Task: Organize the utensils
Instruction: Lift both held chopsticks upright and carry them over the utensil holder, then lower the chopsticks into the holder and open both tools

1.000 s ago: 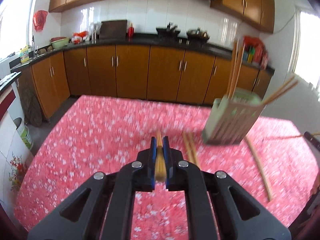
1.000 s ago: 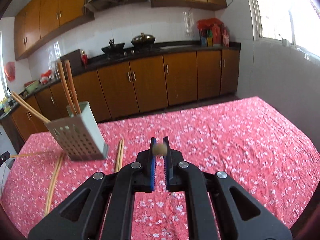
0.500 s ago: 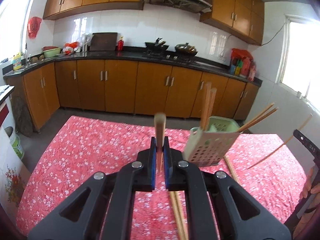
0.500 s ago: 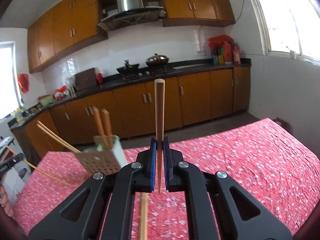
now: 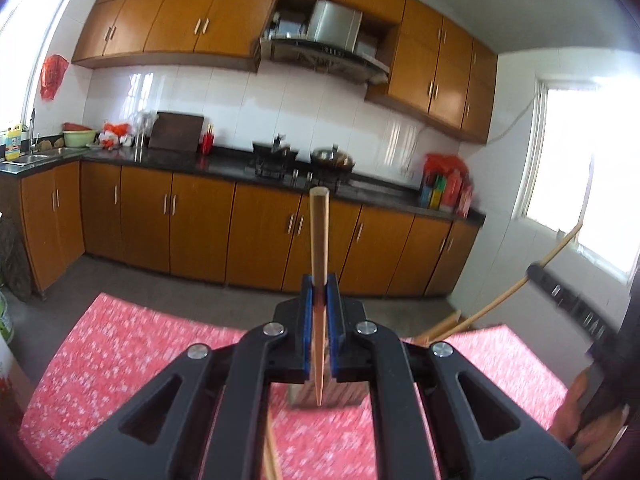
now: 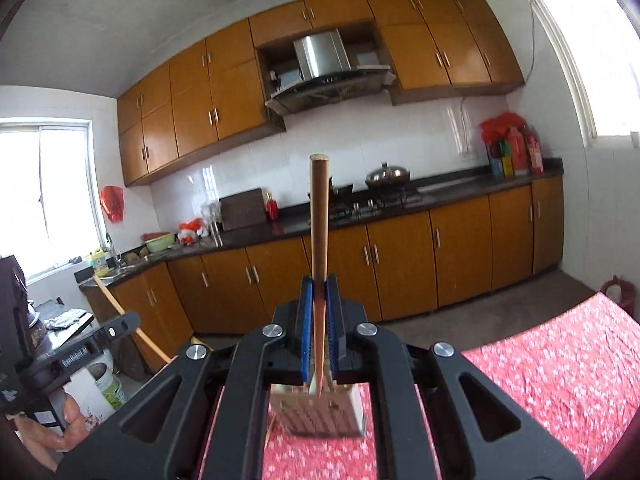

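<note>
Left claw point(image 5: 319, 292) is clamping a chopstick point(image 5: 319, 236) upright, tip pointing down over the slotted utensil holder point(image 5: 308, 394) on the red floral surface point(image 5: 120, 344). Right claw point(image 6: 319, 292) is gripping its own chopstick point(image 6: 319, 216) upright above the same holder point(image 6: 320, 412).

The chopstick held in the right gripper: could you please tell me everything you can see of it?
The chopstick is a plain, light brown stick, wooden or bamboo by its look. It stands upright, blunt thick end up and tapered tip down. The right gripper is shut on it, blue pads pressing its lower half. The tip hangs over the pale slotted holder on the red floral tablecloth; whether it touches is unclear.
</note>
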Motion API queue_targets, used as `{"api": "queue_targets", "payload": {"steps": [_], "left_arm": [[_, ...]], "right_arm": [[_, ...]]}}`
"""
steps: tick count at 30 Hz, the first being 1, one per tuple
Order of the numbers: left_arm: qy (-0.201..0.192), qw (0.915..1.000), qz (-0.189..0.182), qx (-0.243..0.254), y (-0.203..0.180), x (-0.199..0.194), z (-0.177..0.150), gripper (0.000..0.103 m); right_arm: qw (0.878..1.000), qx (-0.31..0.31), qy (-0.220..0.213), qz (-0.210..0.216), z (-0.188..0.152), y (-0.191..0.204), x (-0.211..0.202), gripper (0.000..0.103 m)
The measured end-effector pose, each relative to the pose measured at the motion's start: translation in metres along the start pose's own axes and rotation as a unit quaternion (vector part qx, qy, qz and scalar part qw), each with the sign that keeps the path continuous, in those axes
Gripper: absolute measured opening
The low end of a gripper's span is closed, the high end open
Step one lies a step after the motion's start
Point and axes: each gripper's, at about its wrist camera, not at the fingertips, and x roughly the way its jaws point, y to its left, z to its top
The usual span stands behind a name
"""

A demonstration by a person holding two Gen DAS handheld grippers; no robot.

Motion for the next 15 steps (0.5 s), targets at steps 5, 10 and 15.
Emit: {"api": "queue_targets", "payload": {"steps": [5,10,15], "left_arm": [[-0.056,0.9984,0.008,0.004,-0.018,0.012,0.021,0.008],[-0.047,0.9987,0.015,0.009,-0.023,0.048,0.012,0.008],[-0.015,0.9996,0.021,0.009,-0.02,0.084,-0.005,0.008]], "right_arm": [[1.0,-0.014,-0.015,-0.009,0.003,0.005,0.023,0.007],[0.999,-0.018,0.015,-0.028,-0.008,0.001,0.056,0.007],[0.998,-0.011,0.052,-0.034,-0.022,-0.004,0.076,0.008]]}}
